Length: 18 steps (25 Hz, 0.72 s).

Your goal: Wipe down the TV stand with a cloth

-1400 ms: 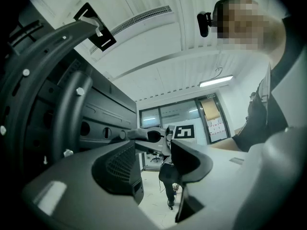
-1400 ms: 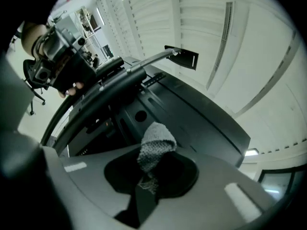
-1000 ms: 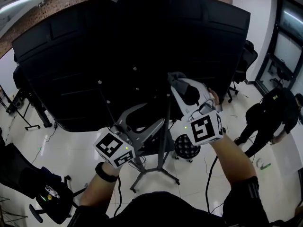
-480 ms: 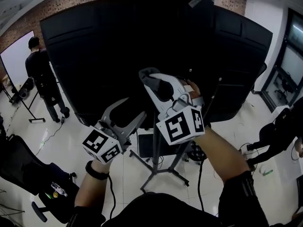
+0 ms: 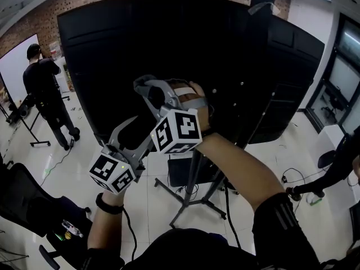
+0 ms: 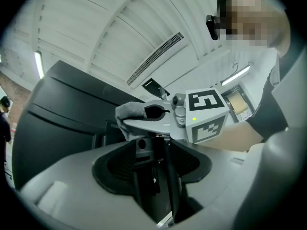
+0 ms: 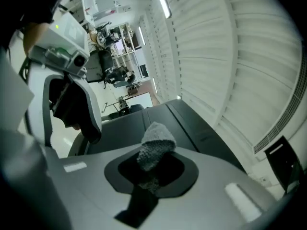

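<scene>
**Cloth (image 7: 154, 147) gripped high against the black panel**

The right gripper (image 7: 151, 174) has its jaws closed on the grey cloth, and a tuft stands out past the tips. It is raised in front of the big black panel (image 5: 112, 49); whether the cloth touches the panel cannot be told. The left gripper (image 6: 158, 174), lower and just beside it, has just been closing its jaws. They stand almost together with nothing between them. The TV stand (image 5: 193, 179) rises on a dark post from splayed legs below both grippers. Pale floor (image 5: 73, 162) lies open left of the legs, as far as a standing person (image 5: 42, 83). A dark chair (image 5: 28, 207) crowds the lower left edge.
</scene>
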Available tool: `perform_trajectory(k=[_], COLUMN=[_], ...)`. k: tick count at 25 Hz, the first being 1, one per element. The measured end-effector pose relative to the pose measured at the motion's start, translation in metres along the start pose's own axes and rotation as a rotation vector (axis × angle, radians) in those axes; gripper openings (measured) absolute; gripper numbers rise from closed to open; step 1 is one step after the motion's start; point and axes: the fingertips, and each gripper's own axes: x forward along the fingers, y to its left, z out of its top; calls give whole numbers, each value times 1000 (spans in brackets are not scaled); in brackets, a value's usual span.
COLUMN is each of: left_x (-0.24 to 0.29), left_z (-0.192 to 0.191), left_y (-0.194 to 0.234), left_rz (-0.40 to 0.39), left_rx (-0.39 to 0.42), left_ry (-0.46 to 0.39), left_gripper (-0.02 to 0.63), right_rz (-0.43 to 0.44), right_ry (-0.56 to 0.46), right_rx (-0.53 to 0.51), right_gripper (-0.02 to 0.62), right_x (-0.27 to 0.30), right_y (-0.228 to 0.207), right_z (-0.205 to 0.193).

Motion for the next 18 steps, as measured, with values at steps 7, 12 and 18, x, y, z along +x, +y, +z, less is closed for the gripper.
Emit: perform_trajectory(k=[7, 12, 18], left_x=[-19, -12, 6], left_z=[-14, -15, -16], left_y=[23, 19, 4], left_rz=[27, -8, -70], left_rx=[-30, -45, -59], left_ry=[20, 6, -7], left_gripper=[252, 252, 252], right_rz=[54, 62, 49], right_ry=[85, 197, 367], right_rx=[-50, -164, -289], right_gripper=[48, 48, 48], right_x=[34, 21, -8], right_y=[12, 13, 1], right_z=[-3, -31, -67])
